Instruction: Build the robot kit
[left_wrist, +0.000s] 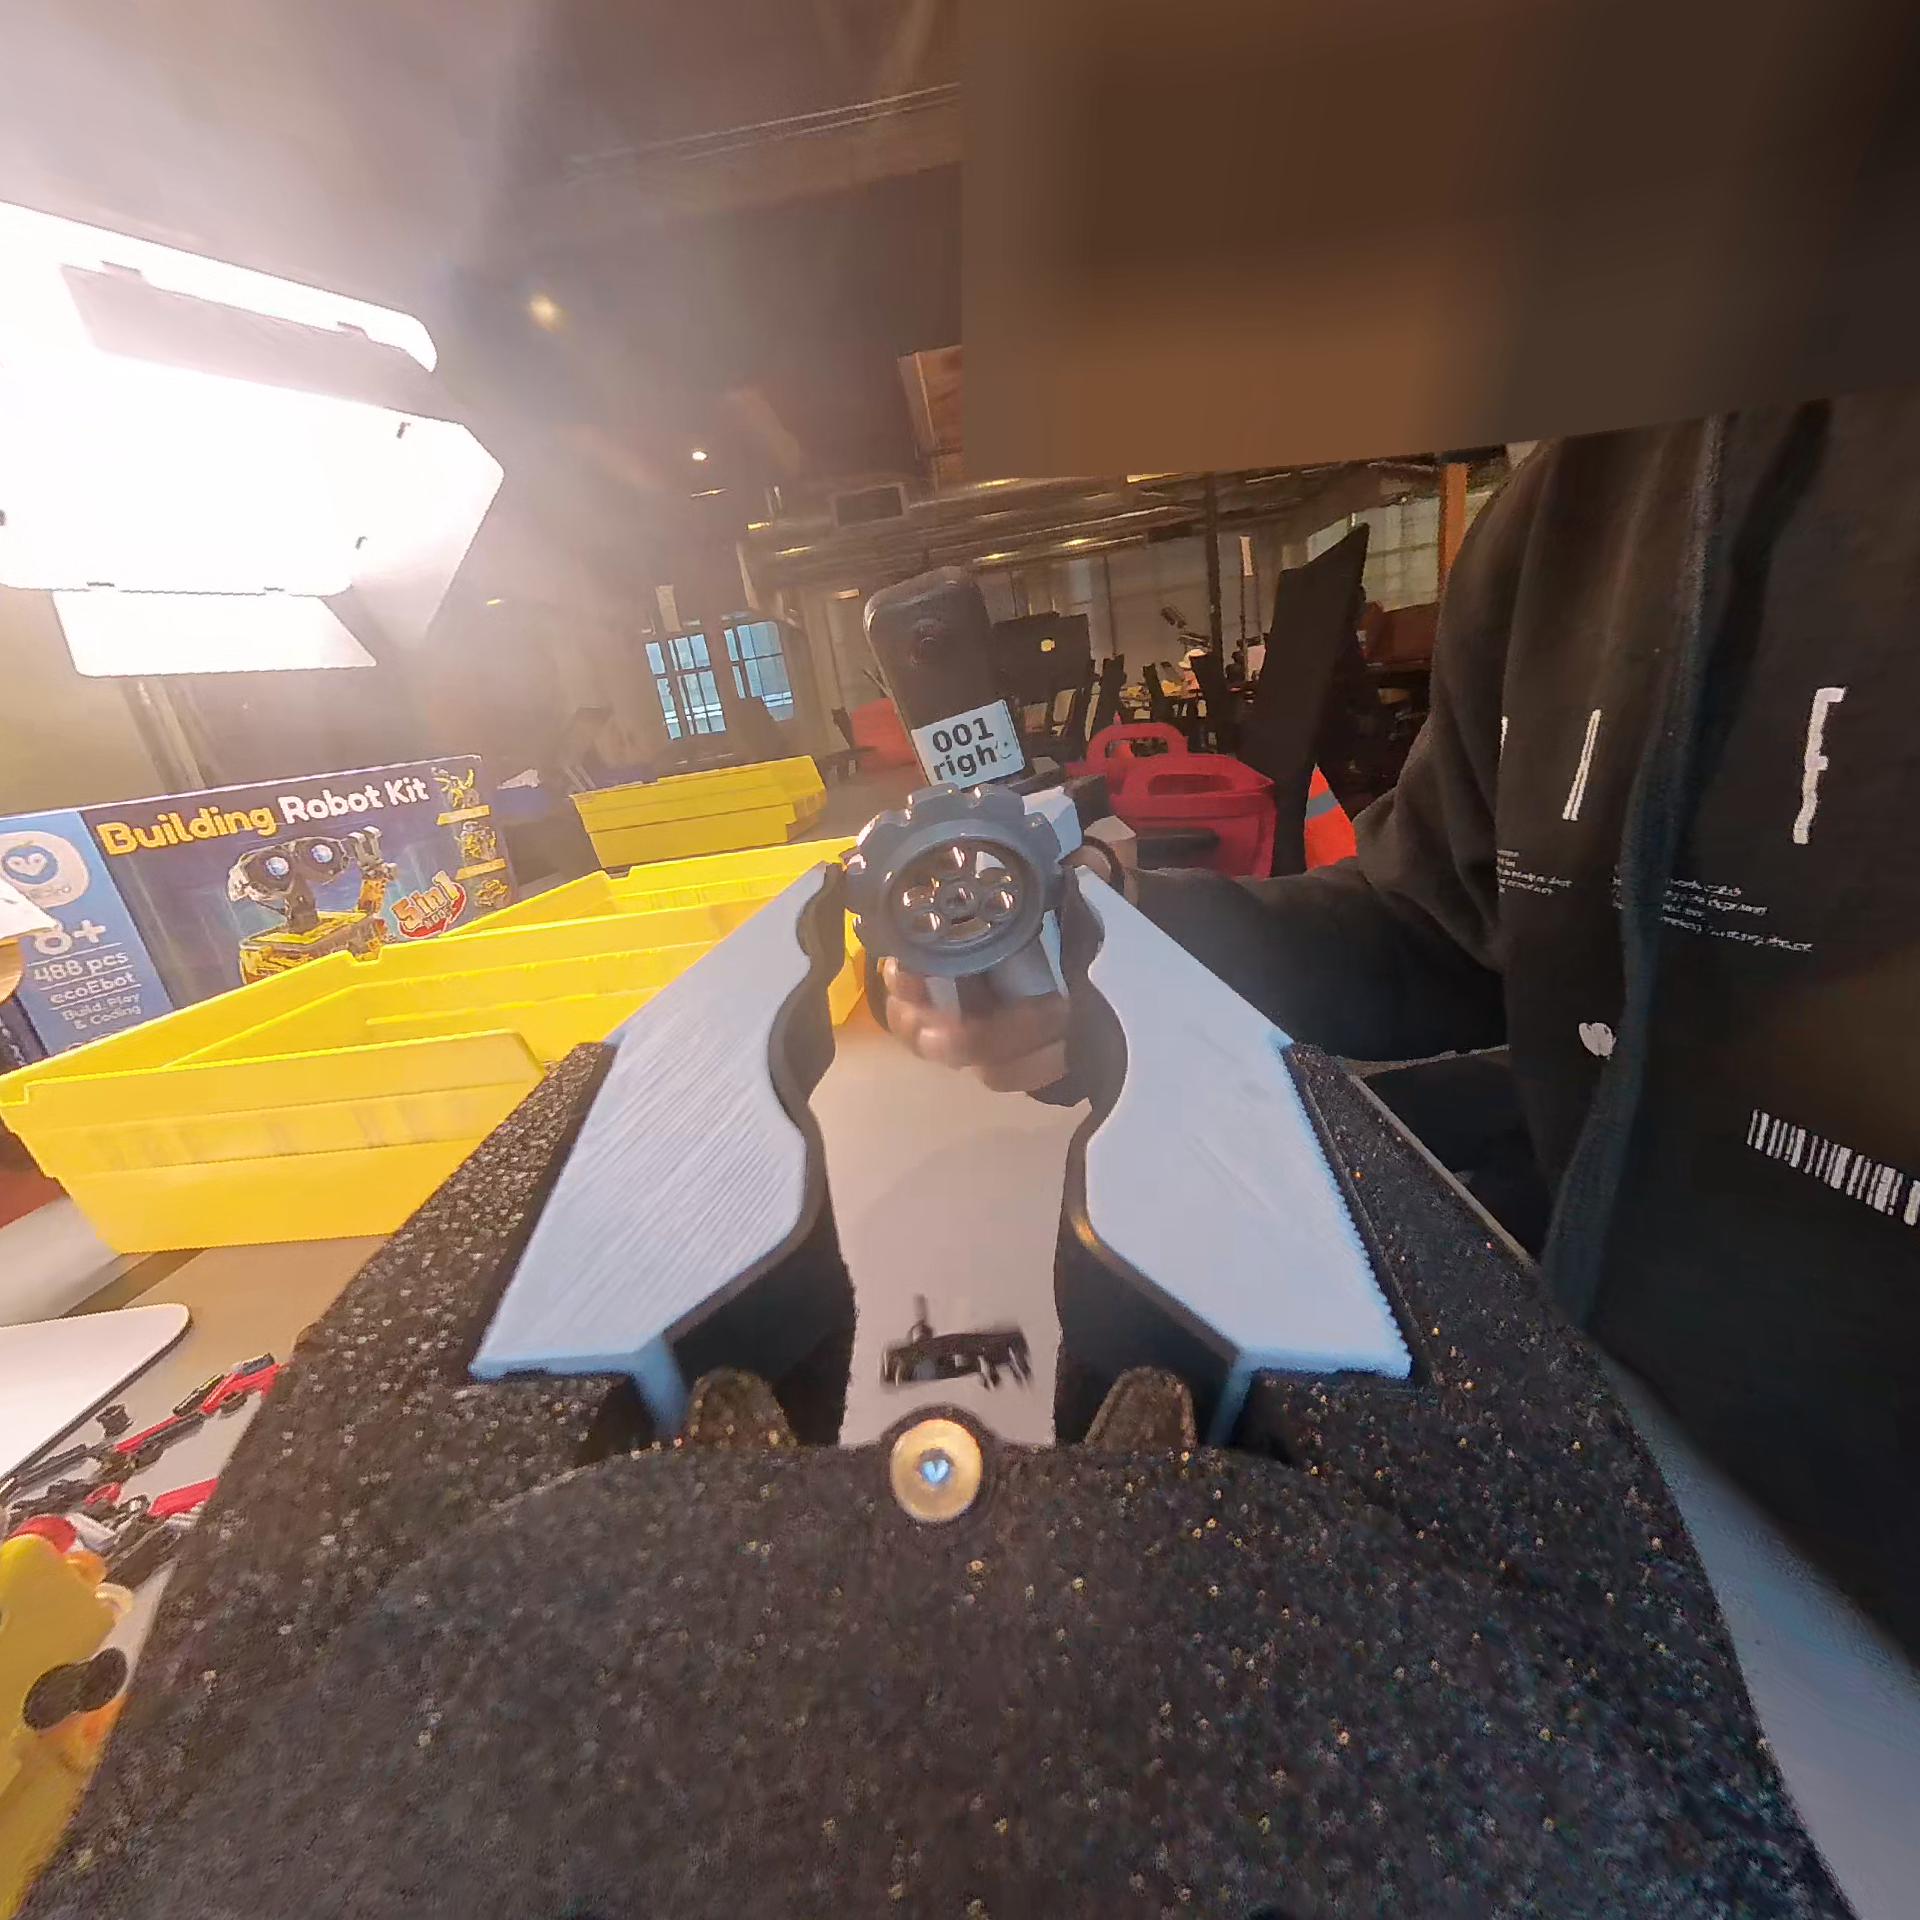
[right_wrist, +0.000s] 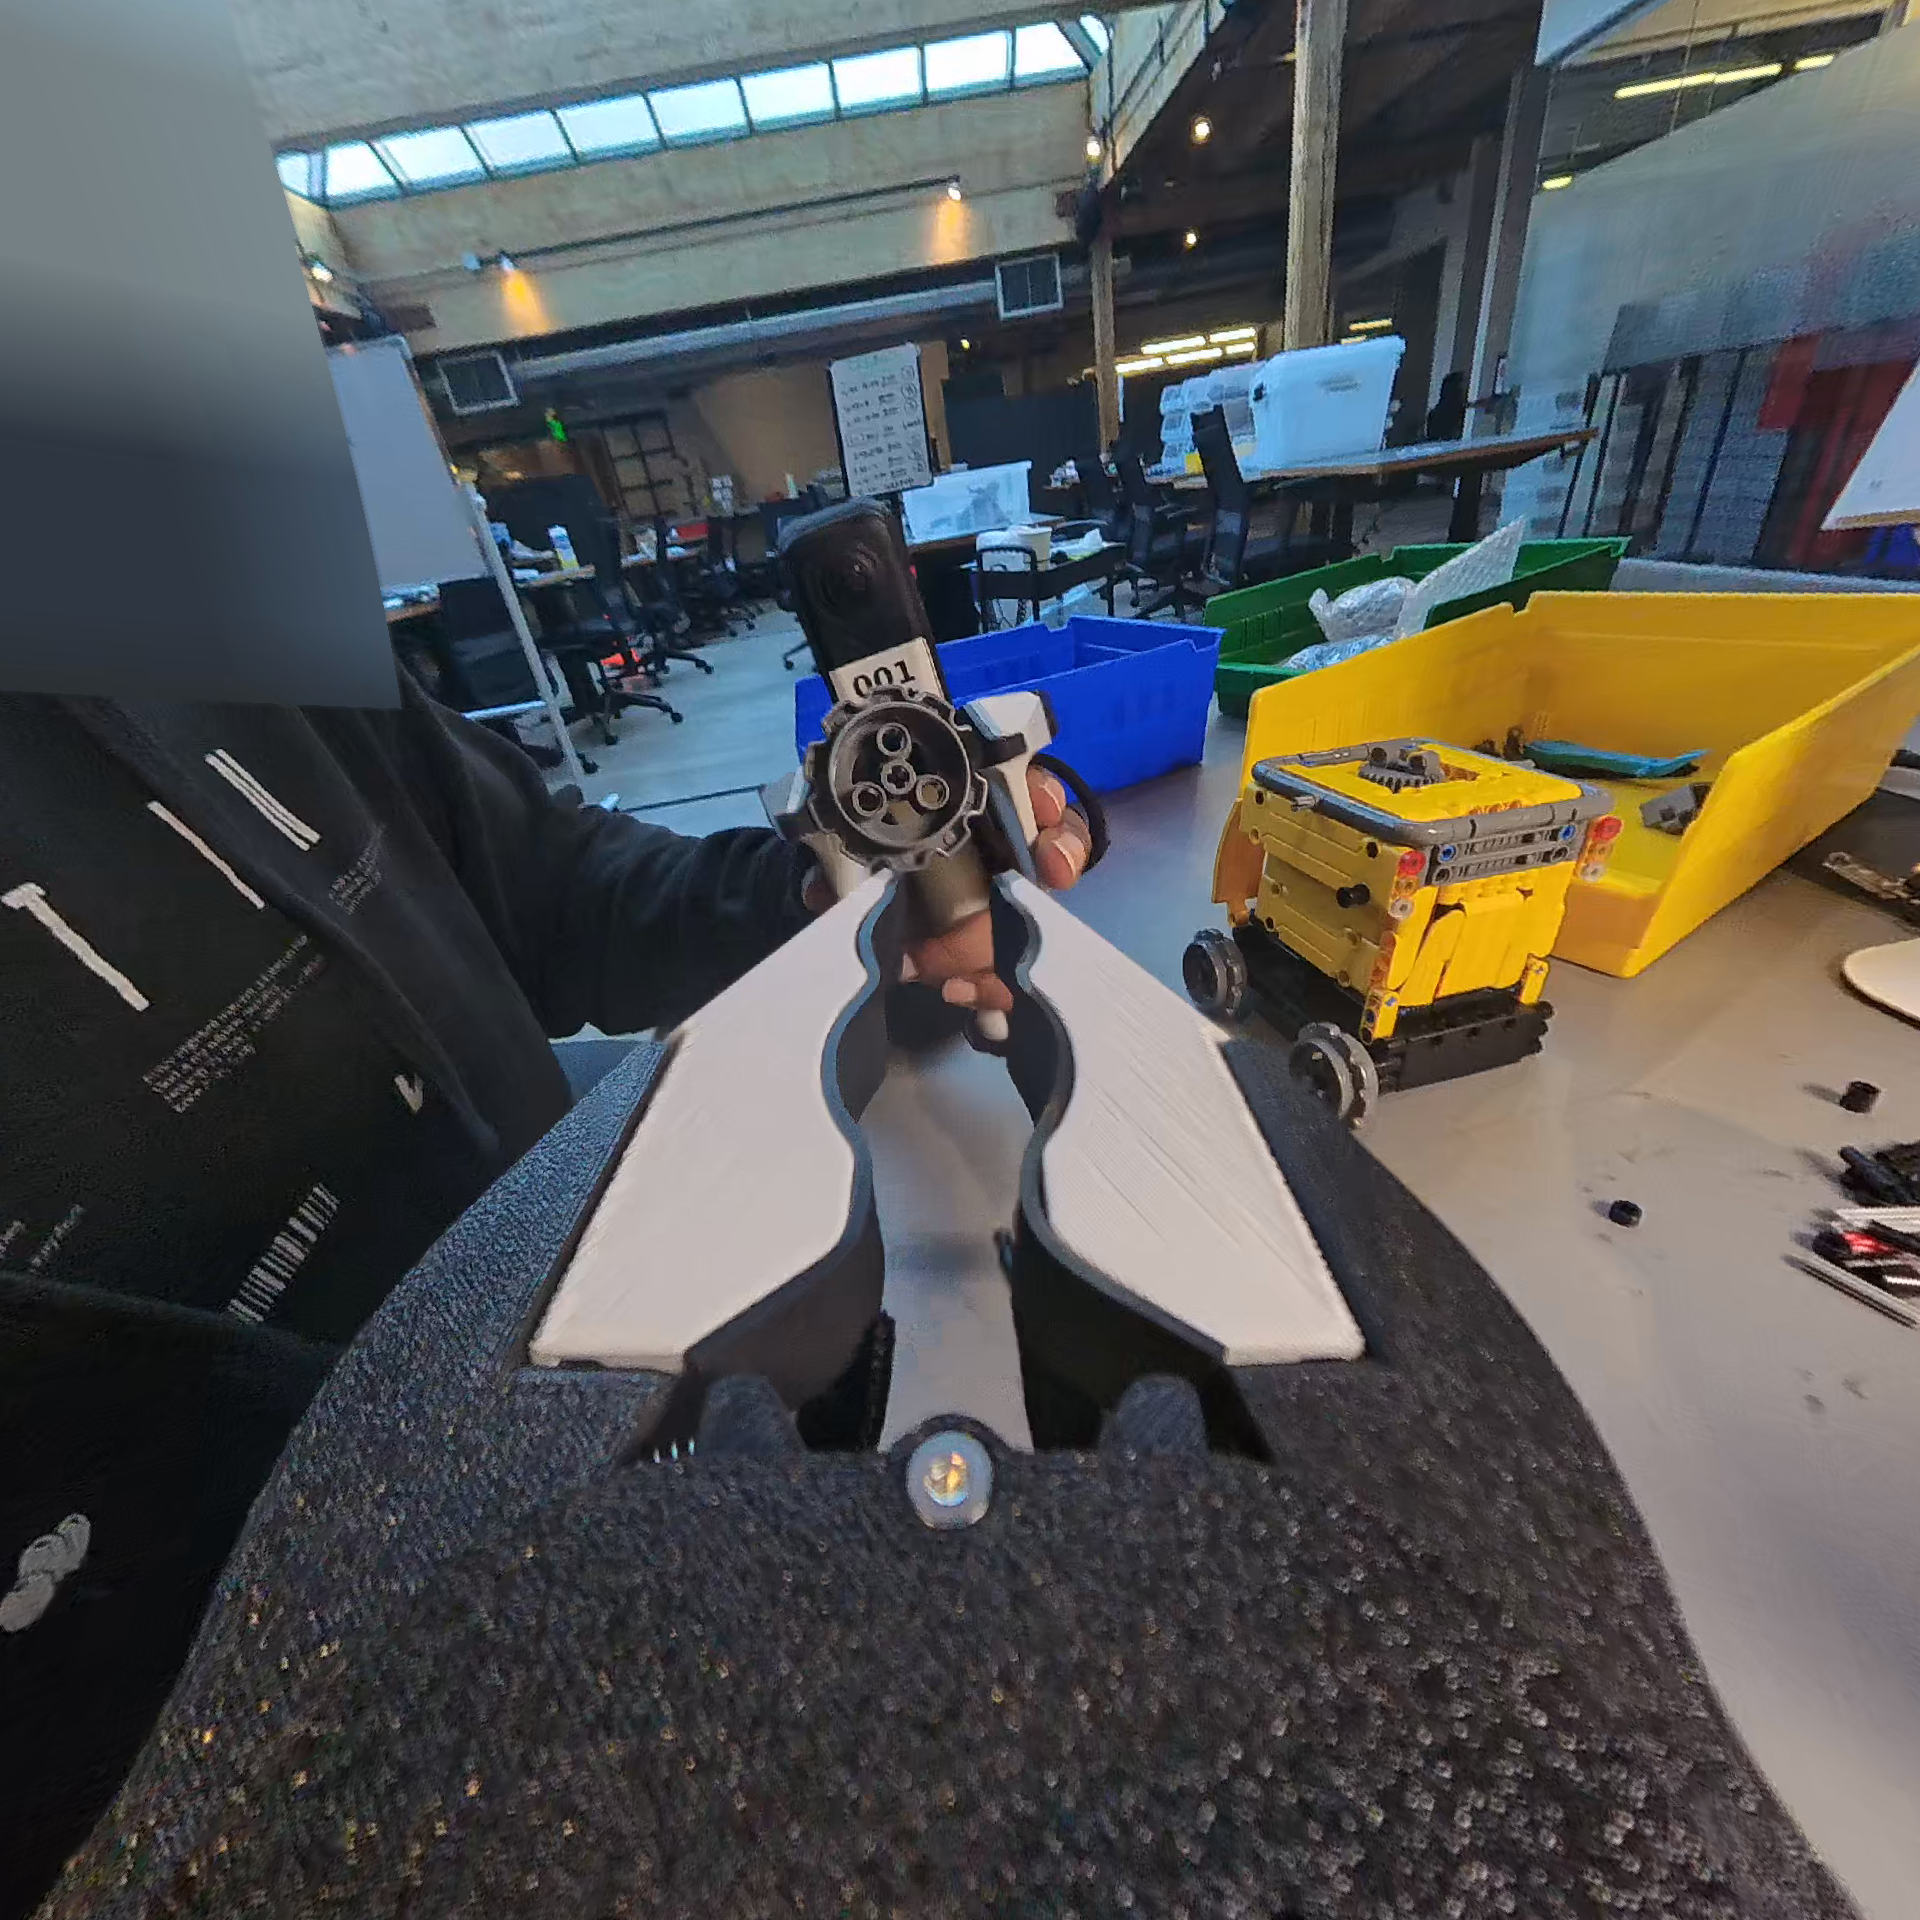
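Note:
My two grippers face each other above a grey table (right_wrist: 1558, 1195). A dark grey sprocket wheel (left_wrist: 951, 899) sits between the fingertips of my left gripper (left_wrist: 956, 896), which looks shut on its rim. In the right wrist view the same wheel (right_wrist: 896, 790) stands just above the tips of my right gripper (right_wrist: 943, 896), whose narrow gap is closed on the grey hub under the wheel. Each view shows the other gripper with its black camera behind the wheel (left_wrist: 935, 665) (right_wrist: 862, 592), held by a hand.
Yellow bins (left_wrist: 312, 1049) and a toy kit box (left_wrist: 260, 883) stand left. A yellow brick robot on wheels (right_wrist: 1403, 904) stands beside a yellow bin (right_wrist: 1745, 665); blue (right_wrist: 1101, 675) and green (right_wrist: 1403, 582) bins lie behind. Loose small parts (right_wrist: 1870, 1226) (left_wrist: 135, 1455) are scattered. A person in a black hoodie (left_wrist: 1662, 935) is close. My two grippers' fingertips are within a few centimetres of each other.

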